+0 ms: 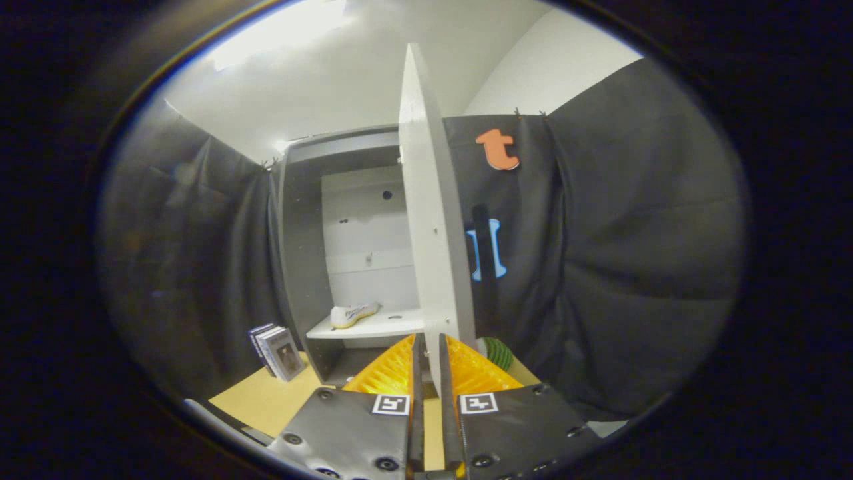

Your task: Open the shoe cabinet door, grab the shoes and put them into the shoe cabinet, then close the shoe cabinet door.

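Gripper view: the gripper [427, 353] is closed down to a narrow gap, with both fingers [390, 373] pressed on the lower free edge of the shoe cabinet door [430, 200]. The door is seen edge-on, swung open toward the camera and standing upright. Behind it the shoe cabinet [300, 253] is open; a shoe [353, 313] is lying on its side on the inner shelf [373, 328], near the shelf's left front corner. A stack of books [276, 350] is propped just beside the cabinet's left wall, on the tabletop [266, 400]. A green ribbed object [498, 352] is partly visible just right of the fingers, beyond the door's lower edge; what it is cannot be told.
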